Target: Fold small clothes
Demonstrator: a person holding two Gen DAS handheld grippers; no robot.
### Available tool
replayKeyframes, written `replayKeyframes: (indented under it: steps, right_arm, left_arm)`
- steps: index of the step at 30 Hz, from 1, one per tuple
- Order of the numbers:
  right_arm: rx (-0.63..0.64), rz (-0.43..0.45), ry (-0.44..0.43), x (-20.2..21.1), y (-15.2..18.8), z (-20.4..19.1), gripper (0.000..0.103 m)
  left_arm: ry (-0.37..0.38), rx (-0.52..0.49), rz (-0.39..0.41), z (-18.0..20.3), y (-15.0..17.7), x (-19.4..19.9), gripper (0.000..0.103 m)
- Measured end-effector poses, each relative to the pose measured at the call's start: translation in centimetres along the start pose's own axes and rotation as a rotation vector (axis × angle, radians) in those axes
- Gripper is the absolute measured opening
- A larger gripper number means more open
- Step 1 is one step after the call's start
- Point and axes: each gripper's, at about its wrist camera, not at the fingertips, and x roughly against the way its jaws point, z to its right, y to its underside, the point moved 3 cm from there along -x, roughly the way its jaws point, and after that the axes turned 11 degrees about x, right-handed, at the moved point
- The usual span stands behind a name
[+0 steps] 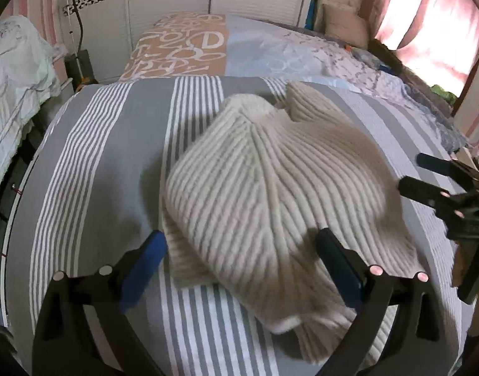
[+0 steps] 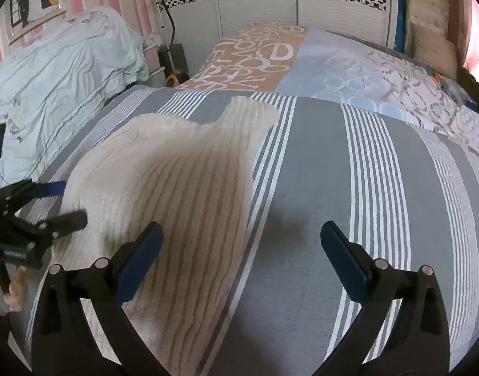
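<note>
Left wrist: left tongs [image 1: 239,250] spread wide over cream sweater [image 1: 271,181].

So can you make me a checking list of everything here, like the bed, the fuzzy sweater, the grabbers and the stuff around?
Surface: grey-and-white striped sheet, smooth.
Job's things: cream ribbed knit garment, partly folded, lying flat.
Clutter: pale green bedding heaped at the left; patterned quilt beyond.
Grippers: left gripper open, one finger over the knit; right gripper open at the knit's right edge, holding nothing.
Cables: a black cable near the stand.
Surroundings: white louvred wardrobe doors, pink curtain.
</note>
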Motion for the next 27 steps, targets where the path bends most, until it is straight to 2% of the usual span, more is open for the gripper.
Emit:
replayKeyframes:
  steps: [2, 11, 16, 19, 23, 27]
  right_arm:
    - [0.0, 0.002, 0.0, 0.1, 0.0, 0.1, 0.1]
    - [0.011, -0.008, -0.033, -0.9, 0.0, 0.2, 0.1]
    - [0.005, -0.007, -0.078, -1.5, 0.2, 0.3, 0.1]
    - [-0.01, -0.009, -0.101, -1.8, 0.3, 0.8, 0.1]
    - [-0.017, -0.005, -0.106, -2.2, 0.3, 0.9, 0.1]
    - [-0.02, -0.004, -0.113, -2.3, 0.4, 1.0, 0.1]
  left_arm:
    - [-0.017, -0.004, 0.006, -0.3, 0.0, -0.2, 0.102]
    - [-0.098, -0.083, 0.034, -0.2, 1.9, 0.1, 0.102]
    - [-0.114, -0.114, 0.048, 0.2, 2.2, -0.5, 0.102]
    - [-0.093, -0.113, 0.042, 0.2, 2.2, -1.0, 0.102]
    - [0.007, -0.062, 0.009, -0.6, 2.1, -2.2, 0.102]
    - [0.051, -0.025, 0.006, -0.9, 2.1, -2.5, 0.102]
